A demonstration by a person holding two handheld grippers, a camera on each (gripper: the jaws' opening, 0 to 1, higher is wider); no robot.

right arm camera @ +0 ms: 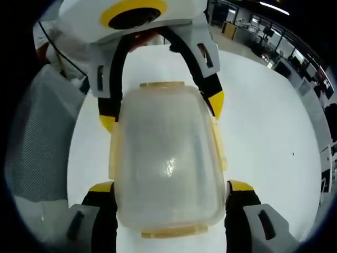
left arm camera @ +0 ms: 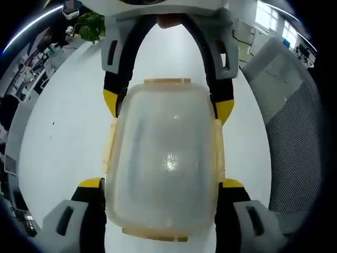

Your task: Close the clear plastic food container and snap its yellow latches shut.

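A clear plastic food container (left arm camera: 166, 158) with its lid on lies on the white table between two facing grippers. Yellow latches run along its long sides (left arm camera: 218, 153) and short ends (left arm camera: 167, 81), lying flat against the body. My left gripper (left arm camera: 162, 183) rises from the bottom of the left gripper view, its yellow-tipped jaws pressed against both long sides. My right gripper (left arm camera: 167, 104) reaches in from the top and clamps the far end. In the right gripper view the same container (right arm camera: 168, 158) sits between my right gripper (right arm camera: 171, 186) and the opposing left gripper (right arm camera: 162, 112).
The white table (left arm camera: 58, 137) spreads out around the container. A grey mesh chair back (left arm camera: 295, 132) stands beside it, also seen as a mesh chair (right arm camera: 42, 137). A green plant (left arm camera: 90, 25) and office desks lie further off.
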